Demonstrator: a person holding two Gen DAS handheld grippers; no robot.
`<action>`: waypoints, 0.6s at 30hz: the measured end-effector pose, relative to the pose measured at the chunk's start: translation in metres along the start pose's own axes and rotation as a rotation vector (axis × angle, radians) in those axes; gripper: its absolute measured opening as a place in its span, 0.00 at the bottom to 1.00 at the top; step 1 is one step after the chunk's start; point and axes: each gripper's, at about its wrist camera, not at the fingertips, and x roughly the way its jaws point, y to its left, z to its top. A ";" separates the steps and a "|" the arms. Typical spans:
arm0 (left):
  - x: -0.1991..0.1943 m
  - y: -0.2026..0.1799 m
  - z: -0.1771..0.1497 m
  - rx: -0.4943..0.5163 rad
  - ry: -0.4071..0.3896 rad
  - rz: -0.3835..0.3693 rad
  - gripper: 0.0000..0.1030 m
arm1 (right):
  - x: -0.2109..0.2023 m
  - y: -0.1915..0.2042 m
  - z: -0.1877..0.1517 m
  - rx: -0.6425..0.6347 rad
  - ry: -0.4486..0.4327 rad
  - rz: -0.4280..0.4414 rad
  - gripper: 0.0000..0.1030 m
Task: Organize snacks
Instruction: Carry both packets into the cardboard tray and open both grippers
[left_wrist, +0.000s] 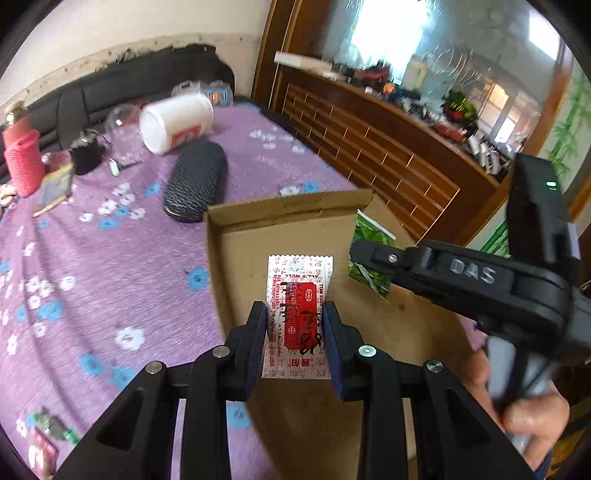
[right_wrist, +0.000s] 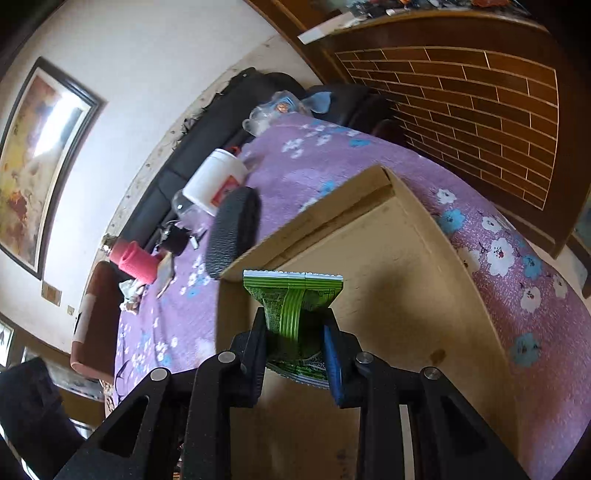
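A shallow cardboard box (left_wrist: 236, 266) (right_wrist: 424, 266) lies open on the purple flowered cloth (left_wrist: 110, 280) (right_wrist: 517, 280). My left gripper (left_wrist: 295, 314) is shut on a red-and-white snack packet (left_wrist: 299, 314), held over the box floor. My right gripper (right_wrist: 295, 325) is shut on a green snack packet (right_wrist: 293, 306), also above the box. In the left wrist view the right gripper (left_wrist: 365, 254) reaches in from the right with the green packet (left_wrist: 369, 254) at its tip, and a hand (left_wrist: 524, 413) grips its handle.
On the cloth beyond the box lie a dark oblong case (left_wrist: 195, 181) (right_wrist: 234, 232), a tipped white tub (left_wrist: 177, 123) (right_wrist: 216, 181) and a red bottle (left_wrist: 22, 162) (right_wrist: 135, 260). Small snack packets (left_wrist: 48, 432) sit at the near left. A wooden partition (left_wrist: 369, 147) stands on the right.
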 end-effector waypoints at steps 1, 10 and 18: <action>0.008 -0.002 0.001 0.001 0.015 -0.001 0.28 | 0.005 -0.004 0.000 -0.002 0.006 -0.019 0.28; 0.043 -0.012 0.000 0.020 0.075 0.020 0.29 | 0.022 -0.016 0.000 -0.010 0.057 -0.055 0.29; 0.046 -0.003 -0.001 -0.036 0.081 -0.001 0.33 | 0.021 -0.014 -0.002 -0.034 0.041 -0.067 0.37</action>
